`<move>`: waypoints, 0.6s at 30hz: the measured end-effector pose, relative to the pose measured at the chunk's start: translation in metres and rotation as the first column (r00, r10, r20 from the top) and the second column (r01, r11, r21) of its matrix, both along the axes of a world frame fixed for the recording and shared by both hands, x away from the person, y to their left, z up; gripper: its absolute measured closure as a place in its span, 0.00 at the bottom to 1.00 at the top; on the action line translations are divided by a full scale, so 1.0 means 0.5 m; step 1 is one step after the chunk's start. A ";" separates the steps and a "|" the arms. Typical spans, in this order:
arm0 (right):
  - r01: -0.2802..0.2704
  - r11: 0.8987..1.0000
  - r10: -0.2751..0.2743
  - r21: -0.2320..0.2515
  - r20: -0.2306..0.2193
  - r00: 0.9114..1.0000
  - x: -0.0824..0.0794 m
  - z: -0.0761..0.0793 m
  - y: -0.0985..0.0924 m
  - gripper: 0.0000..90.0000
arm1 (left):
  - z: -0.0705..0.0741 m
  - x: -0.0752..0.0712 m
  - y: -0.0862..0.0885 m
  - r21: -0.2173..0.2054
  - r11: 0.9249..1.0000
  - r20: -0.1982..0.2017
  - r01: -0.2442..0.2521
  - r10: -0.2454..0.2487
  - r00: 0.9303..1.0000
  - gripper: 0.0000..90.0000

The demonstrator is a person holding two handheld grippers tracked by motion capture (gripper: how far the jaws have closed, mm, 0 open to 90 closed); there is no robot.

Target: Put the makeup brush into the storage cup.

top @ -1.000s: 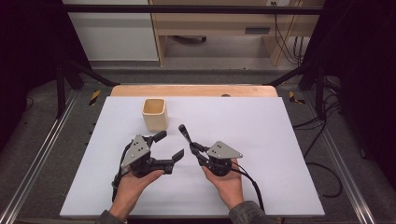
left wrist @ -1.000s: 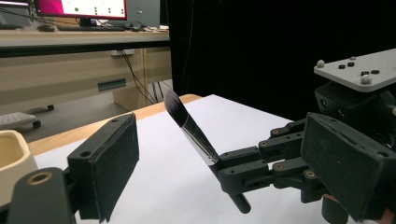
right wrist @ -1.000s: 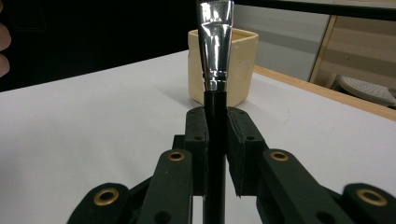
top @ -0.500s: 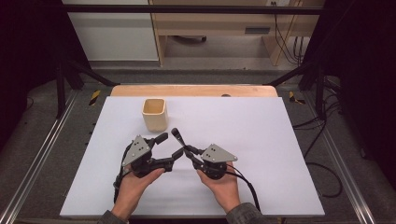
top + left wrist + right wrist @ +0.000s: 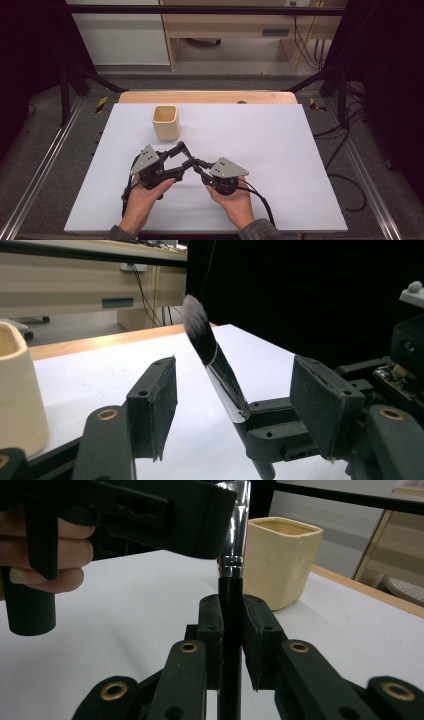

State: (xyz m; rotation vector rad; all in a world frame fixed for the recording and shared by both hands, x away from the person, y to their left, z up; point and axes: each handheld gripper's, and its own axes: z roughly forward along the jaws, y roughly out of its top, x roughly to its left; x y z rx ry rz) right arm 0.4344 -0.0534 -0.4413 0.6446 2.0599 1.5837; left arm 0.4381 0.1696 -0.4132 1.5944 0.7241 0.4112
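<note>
Both grippers meet mid-frame: right gripper (image 5: 231, 645) clamps the brush (image 5: 210, 357); left gripper (image 5: 240, 400), jaws apart, has been closing around it for a handover.

Cup (image 5: 166, 122) on table (image 5: 300, 150), behind brush (image 5: 183, 150); brush between both hand-held grippers.

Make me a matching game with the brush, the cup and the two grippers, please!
Things:
1. black-handled makeup brush with a silver ferrule
2. cream square ceramic cup
3. left gripper
4. right gripper

States:
A. stands empty on the white table
B. jaws apart on either side of the brush, not touching it; they have just been closing
C. clamped on the black handle
D. tilted, bristles up

Pairs: 1-D, 2-A, 3-B, 4-C
</note>
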 end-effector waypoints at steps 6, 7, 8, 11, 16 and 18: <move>-0.007 1.000 0.007 -0.005 0.007 1.000 -0.003 0.001 0.003 0.88 | -0.001 0.002 0.010 -0.013 1.000 -0.014 -0.006 0.006 1.000 0.49; -0.009 1.000 0.009 -0.003 0.008 1.000 -0.003 0.001 0.003 0.88 | -0.002 0.002 0.010 -0.013 1.000 -0.017 -0.003 0.003 1.000 0.50; -0.010 1.000 0.010 -0.003 0.010 1.000 -0.004 0.001 0.004 0.88 | -0.002 0.002 0.011 -0.010 1.000 -0.017 -0.001 0.001 1.000 0.51; -0.011 1.000 0.011 -0.010 0.011 1.000 -0.005 0.000 0.005 0.88 | -0.001 0.001 0.010 -0.010 1.000 -0.020 0.003 -0.003 1.000 0.54; -0.016 1.000 0.016 -0.015 0.011 1.000 -0.005 -0.001 0.006 0.88 | -0.002 0.002 0.013 -0.001 1.000 -0.025 0.011 -0.011 1.000 0.58; -0.017 1.000 0.017 -0.013 0.012 1.000 -0.005 -0.001 0.006 0.88 | -0.003 0.001 0.012 0.000 1.000 -0.028 0.017 -0.017 0.999 0.60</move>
